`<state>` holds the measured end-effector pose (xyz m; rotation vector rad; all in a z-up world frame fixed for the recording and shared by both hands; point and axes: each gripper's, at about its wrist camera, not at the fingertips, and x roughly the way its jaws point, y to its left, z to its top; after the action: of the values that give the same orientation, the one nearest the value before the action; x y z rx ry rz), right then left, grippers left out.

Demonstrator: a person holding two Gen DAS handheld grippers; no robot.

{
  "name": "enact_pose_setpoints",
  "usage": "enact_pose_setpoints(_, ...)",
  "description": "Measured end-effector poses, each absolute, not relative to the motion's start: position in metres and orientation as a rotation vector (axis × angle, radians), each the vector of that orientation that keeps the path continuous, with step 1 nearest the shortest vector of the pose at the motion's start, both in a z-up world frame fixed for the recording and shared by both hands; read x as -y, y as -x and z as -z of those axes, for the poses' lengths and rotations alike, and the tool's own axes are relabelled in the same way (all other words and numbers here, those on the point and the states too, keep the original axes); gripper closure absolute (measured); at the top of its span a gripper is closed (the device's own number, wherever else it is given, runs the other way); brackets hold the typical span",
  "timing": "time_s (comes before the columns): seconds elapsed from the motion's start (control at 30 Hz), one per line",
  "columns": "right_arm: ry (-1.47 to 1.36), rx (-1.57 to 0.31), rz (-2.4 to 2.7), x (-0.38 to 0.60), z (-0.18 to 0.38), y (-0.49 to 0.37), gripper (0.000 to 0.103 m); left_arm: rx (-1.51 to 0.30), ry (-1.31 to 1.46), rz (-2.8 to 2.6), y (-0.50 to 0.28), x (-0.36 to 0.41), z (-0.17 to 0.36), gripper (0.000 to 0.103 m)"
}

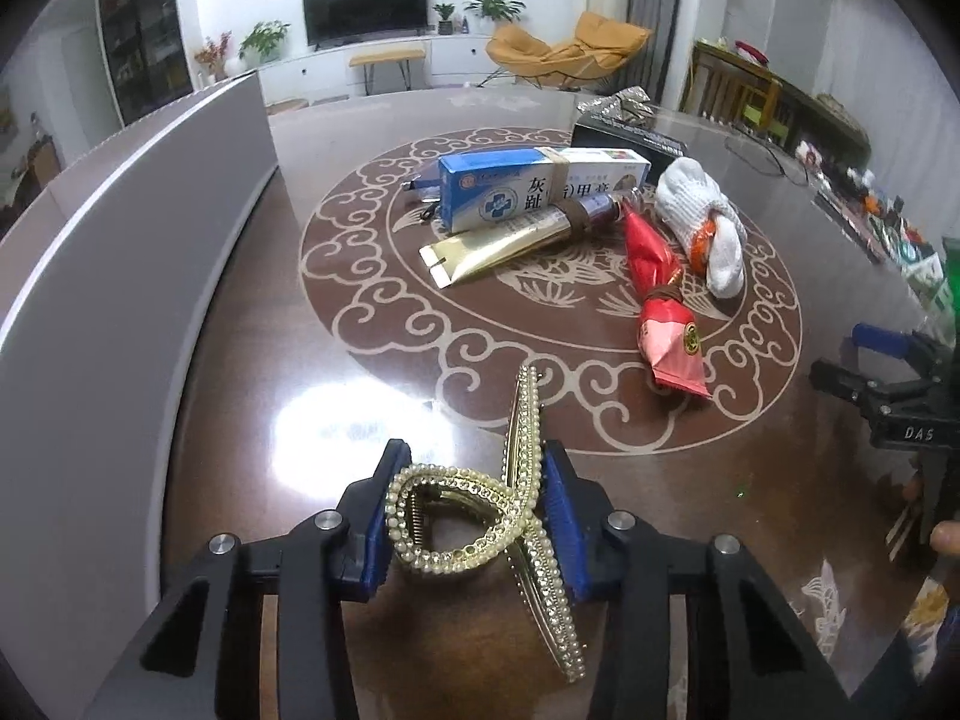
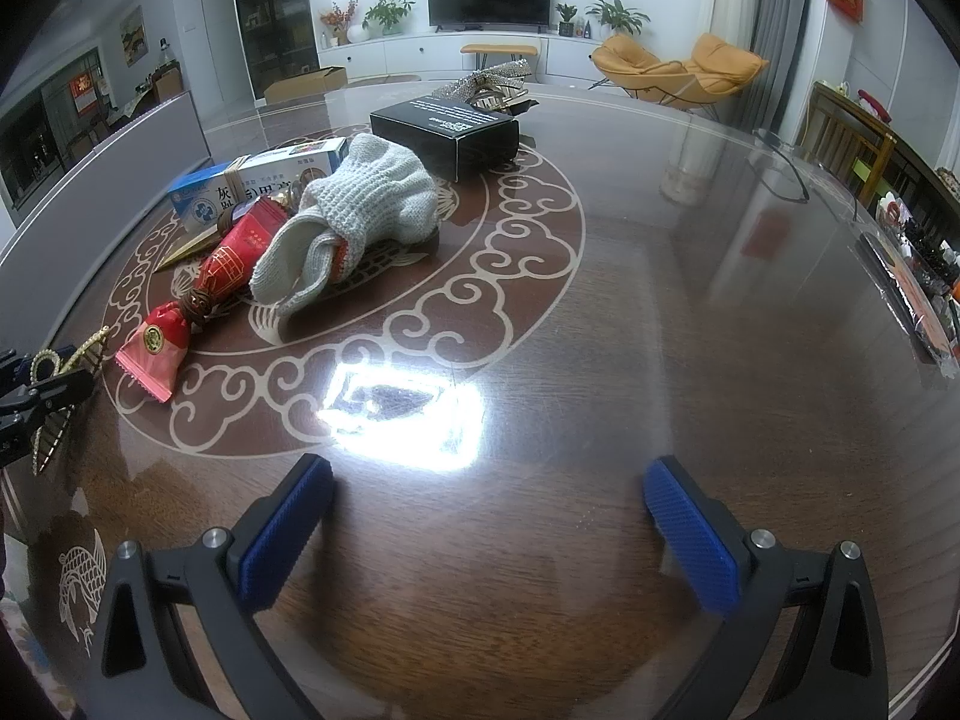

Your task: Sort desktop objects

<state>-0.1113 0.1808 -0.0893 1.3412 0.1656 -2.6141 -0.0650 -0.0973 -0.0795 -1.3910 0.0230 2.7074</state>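
The left gripper (image 1: 465, 516) clasps a pearl-studded gold hair clip (image 1: 510, 510) (blue pads pressing both sides) at the near edge of the dark patterned table (image 2: 660, 300). The right gripper (image 2: 489, 534) hovers spread wide, holding nothing.

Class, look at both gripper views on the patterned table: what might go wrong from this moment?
1. The left gripper pinches the gold pearl-studded hair claw across its curved, open loops; it may twist or slip out.
2. One long prong juts toward the camera and could snag the dark glossy table.
3. The open, empty right gripper gives no support.
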Motion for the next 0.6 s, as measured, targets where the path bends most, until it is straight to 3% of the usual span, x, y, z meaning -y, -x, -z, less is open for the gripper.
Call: enact_pose_setpoints(0.6, -1.341, -0.165, 2.614, -0.181, 0.089, 0.111, 0.0, 0.062, 1.294, -2.77, 0.04, 0.105, 0.057, 0.059)
